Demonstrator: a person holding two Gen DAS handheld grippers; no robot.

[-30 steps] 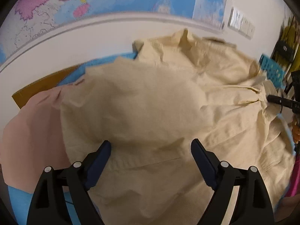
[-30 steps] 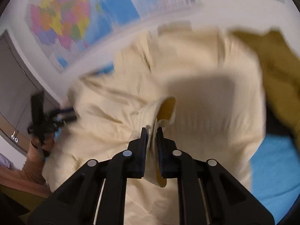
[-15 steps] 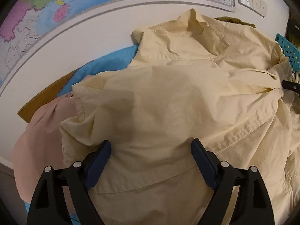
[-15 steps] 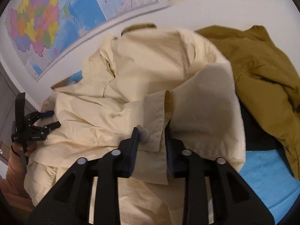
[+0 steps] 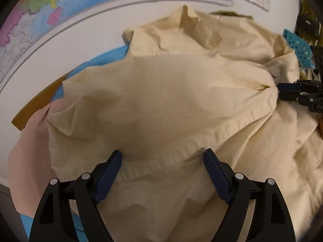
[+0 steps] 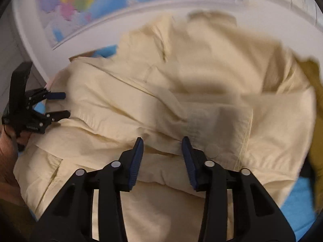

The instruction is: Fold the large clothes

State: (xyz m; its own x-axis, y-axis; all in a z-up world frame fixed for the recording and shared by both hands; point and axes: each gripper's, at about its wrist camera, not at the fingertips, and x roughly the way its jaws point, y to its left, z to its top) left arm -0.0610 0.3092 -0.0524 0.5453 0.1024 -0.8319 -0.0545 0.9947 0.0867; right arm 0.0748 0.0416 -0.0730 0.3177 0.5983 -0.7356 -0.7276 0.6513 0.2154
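Left wrist view: shirt spread, both grippers released

A large pale-yellow cotton shirt (image 5: pixel 161 100) lies over the blue surface (image 5: pixel 105 58) below a wall map (image 5: pixel 80 6) (lettering unreadable). Left gripper (image 5: pixel 162 159) gapes wide; right gripper (image 6: pixel 162 147), its jaws having just been parting, grips nothing.

Map (image 5: pixel 84 6): I can see coloured regions, but no place name is sharp enough for me to read.
Right gripper (image 5: pixel 280 92): I make out white letters on its black body, cut off at the frame edge, unreadable.
Shirt (image 5: pixel 161 100): I find no label.
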